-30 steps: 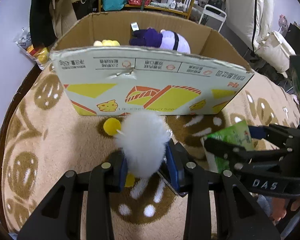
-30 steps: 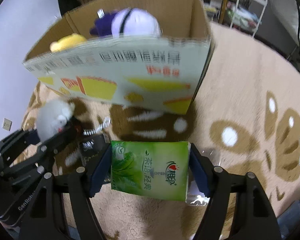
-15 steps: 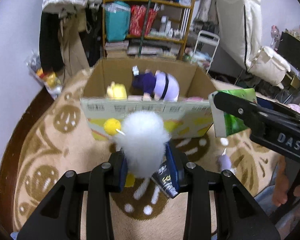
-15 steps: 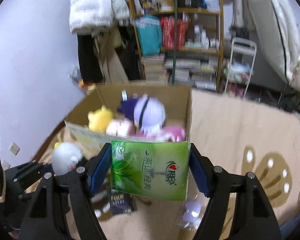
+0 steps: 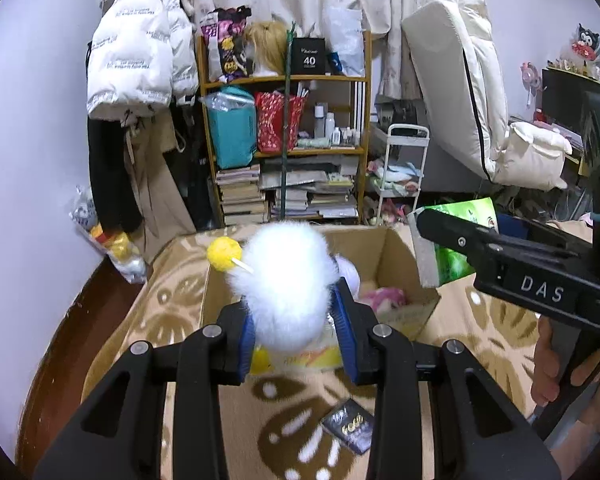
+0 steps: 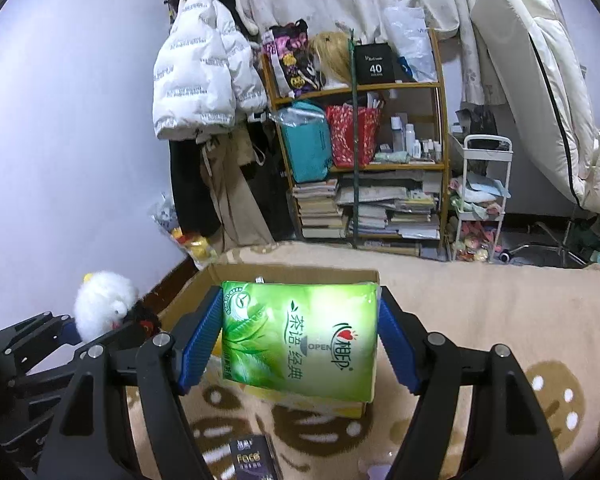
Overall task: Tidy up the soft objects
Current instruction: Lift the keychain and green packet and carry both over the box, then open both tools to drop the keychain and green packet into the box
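My left gripper (image 5: 296, 320) is shut on a fluffy white plush toy (image 5: 286, 284) with a yellow ball (image 5: 224, 255) on a stick, held above the near side of an open cardboard box (image 5: 396, 252). My right gripper (image 6: 300, 338) is shut on a green tissue pack (image 6: 300, 336), held above the same box (image 6: 292, 270). A pink plush (image 5: 382, 296) lies inside the box. The right gripper and pack (image 5: 452, 264) show at the right of the left wrist view; the white plush (image 6: 104, 306) shows at the left of the right wrist view.
The box stands on a beige patterned rug (image 5: 172, 308). A small dark packet (image 5: 350, 426) lies on the rug in front of the box. A cluttered wooden shelf (image 5: 288, 148), hanging coats (image 5: 136, 52), a white trolley (image 6: 480, 200) and a folded mattress (image 5: 452, 80) stand behind.
Both grippers have risen from rug level to well above the box, still holding the white plush and the tissue pack. The view now looks down into the box from higher up.
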Action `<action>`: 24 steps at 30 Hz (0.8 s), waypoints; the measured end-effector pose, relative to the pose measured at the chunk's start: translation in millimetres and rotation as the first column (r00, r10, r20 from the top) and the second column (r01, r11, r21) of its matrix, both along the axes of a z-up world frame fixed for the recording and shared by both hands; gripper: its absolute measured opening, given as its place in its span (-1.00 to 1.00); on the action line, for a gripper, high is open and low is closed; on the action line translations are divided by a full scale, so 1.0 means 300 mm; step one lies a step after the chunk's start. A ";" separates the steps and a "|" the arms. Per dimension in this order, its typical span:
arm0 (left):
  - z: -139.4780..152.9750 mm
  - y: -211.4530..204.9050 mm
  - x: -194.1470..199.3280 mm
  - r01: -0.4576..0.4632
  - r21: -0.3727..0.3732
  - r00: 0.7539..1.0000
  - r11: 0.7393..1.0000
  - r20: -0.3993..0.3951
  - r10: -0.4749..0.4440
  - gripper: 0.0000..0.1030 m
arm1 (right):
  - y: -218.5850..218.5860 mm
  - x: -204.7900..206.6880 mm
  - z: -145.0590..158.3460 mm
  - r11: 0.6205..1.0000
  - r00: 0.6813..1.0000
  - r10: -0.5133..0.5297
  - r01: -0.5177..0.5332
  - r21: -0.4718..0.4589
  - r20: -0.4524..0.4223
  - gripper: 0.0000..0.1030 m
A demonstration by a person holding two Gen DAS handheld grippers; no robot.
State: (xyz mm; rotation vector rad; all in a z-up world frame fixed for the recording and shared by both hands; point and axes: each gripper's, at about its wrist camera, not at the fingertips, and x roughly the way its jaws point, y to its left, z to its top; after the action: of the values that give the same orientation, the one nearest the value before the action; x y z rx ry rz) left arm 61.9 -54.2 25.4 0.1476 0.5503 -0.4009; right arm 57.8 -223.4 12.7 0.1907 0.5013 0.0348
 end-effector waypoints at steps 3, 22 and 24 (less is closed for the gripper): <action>0.017 -0.031 0.030 0.018 0.019 0.999 1.000 0.030 -0.018 -0.34 | -0.010 0.030 0.015 1.000 0.999 -0.001 0.001 -0.005 0.034 0.52; -0.139 -0.096 0.236 -0.003 0.043 0.998 0.999 -0.061 0.006 -0.30 | -0.033 0.216 -0.086 0.998 0.997 0.058 -0.058 0.006 -0.052 0.53; -0.158 -0.087 0.246 -0.015 0.041 0.997 0.999 -0.080 0.018 -0.29 | -0.031 0.223 -0.105 0.998 0.995 0.063 -0.063 0.004 -0.075 0.53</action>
State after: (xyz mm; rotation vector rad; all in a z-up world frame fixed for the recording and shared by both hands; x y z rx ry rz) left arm 135.6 -80.2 -21.9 0.1660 0.6384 -0.3806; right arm 124.8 -232.7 -18.8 0.1786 0.5818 0.0897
